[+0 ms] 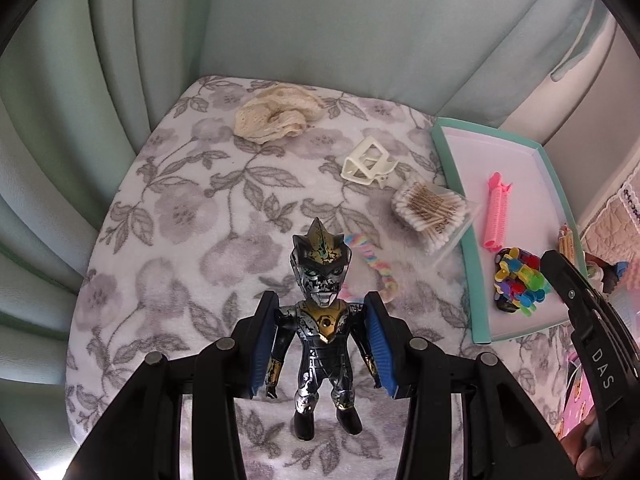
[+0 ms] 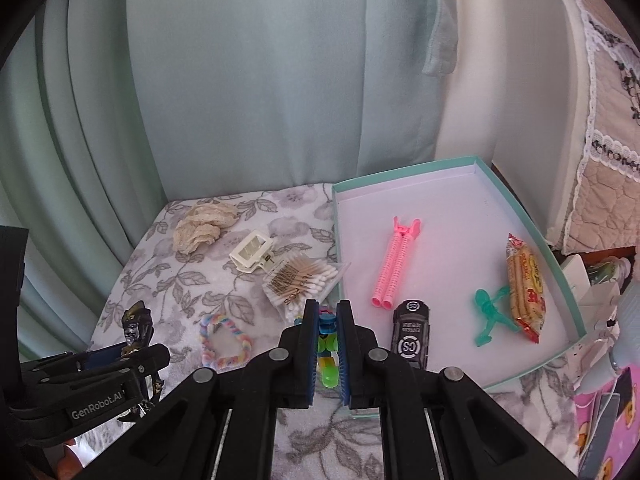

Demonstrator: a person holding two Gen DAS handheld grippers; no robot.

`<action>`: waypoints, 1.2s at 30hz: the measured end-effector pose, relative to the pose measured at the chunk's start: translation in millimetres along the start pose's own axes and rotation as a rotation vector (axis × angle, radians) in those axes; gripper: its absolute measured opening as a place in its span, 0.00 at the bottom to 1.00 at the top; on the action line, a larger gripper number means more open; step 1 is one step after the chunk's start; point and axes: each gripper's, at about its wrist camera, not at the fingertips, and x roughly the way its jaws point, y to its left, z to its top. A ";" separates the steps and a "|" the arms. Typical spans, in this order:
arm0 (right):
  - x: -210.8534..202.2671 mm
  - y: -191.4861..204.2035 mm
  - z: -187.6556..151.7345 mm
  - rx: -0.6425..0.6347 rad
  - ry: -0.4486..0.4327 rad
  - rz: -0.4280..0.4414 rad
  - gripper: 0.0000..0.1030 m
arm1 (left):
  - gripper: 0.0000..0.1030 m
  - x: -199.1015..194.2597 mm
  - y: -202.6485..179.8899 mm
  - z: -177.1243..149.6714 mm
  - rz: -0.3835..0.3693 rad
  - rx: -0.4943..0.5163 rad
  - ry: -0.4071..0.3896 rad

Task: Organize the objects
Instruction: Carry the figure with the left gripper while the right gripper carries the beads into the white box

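A black, silver and gold action figure [image 1: 324, 332] sits between the blue pads of my left gripper [image 1: 322, 300], which is shut on its arms above the floral cloth. The right wrist view shows the same action figure [image 2: 138, 324] held in the left gripper [image 2: 132, 360] at lower left. My right gripper [image 2: 327, 306] is shut on a cluster of colourful plastic pieces [image 2: 326, 340]. In the left wrist view that cluster [image 1: 520, 280] lies at the near corner of the teal tray [image 1: 478, 312], with the right gripper [image 1: 548, 276] beside it.
The teal tray [image 2: 560, 276] holds a pink roller clip [image 2: 394, 264], toy car [image 2: 410, 332], green figure [image 2: 490, 312] and snack packet [image 2: 526, 288]. On the cloth lie a lace fabric [image 2: 204, 228], cream claw clip [image 2: 252, 254], cotton swabs [image 2: 302, 284] and pastel hair tie [image 2: 226, 340]. Curtains hang behind.
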 end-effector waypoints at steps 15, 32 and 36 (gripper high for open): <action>-19.4 -97.8 -0.7 0.152 -0.037 -0.107 0.09 | 0.44 1.7 -114.4 15.5 -0.150 0.163 -0.018; -6.3 -118.0 -11.0 0.193 -0.014 -0.098 0.09 | 0.44 49.4 -158.2 16.2 -0.252 0.203 0.026; 1.3 -118.4 -13.2 0.196 -0.002 -0.090 0.09 | 0.44 62.7 -159.2 16.1 -0.251 0.199 0.043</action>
